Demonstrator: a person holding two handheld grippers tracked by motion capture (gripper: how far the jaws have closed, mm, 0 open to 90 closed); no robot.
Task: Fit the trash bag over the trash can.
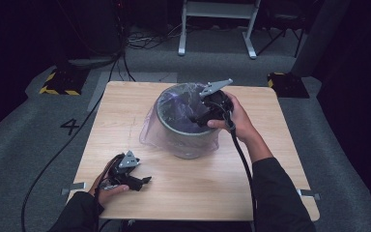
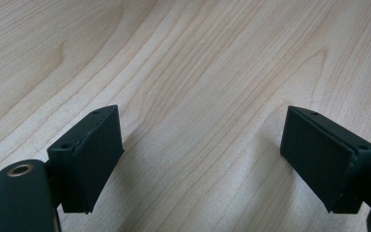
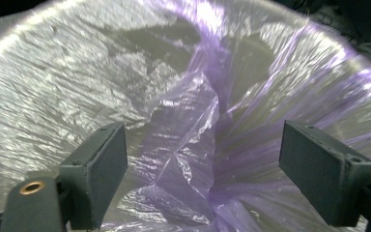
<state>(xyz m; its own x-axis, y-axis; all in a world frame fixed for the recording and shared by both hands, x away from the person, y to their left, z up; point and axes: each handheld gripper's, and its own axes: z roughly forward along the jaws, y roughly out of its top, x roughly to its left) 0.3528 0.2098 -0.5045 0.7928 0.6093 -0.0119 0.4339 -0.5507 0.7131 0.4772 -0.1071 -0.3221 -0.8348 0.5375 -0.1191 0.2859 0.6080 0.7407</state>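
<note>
Where jaws gape: one bin (image 1: 186, 130), one bag (image 3: 188, 125).

Wooden table (image 1: 251, 188) — bag-lined bin (image 1: 186, 137) standing mid-top.

Wooden table (image 1: 183, 188), grey carpet floor (image 1: 24, 145), white metal frame (image 1: 217, 19) behind

You've got 1 bin (image 1: 186, 137), 1 purple bag (image 1: 149, 133) lining it, 2 grippers: left gripper (image 1: 142, 181), right gripper (image 1: 196, 117), all on 1 table (image 1: 198, 188).
</note>
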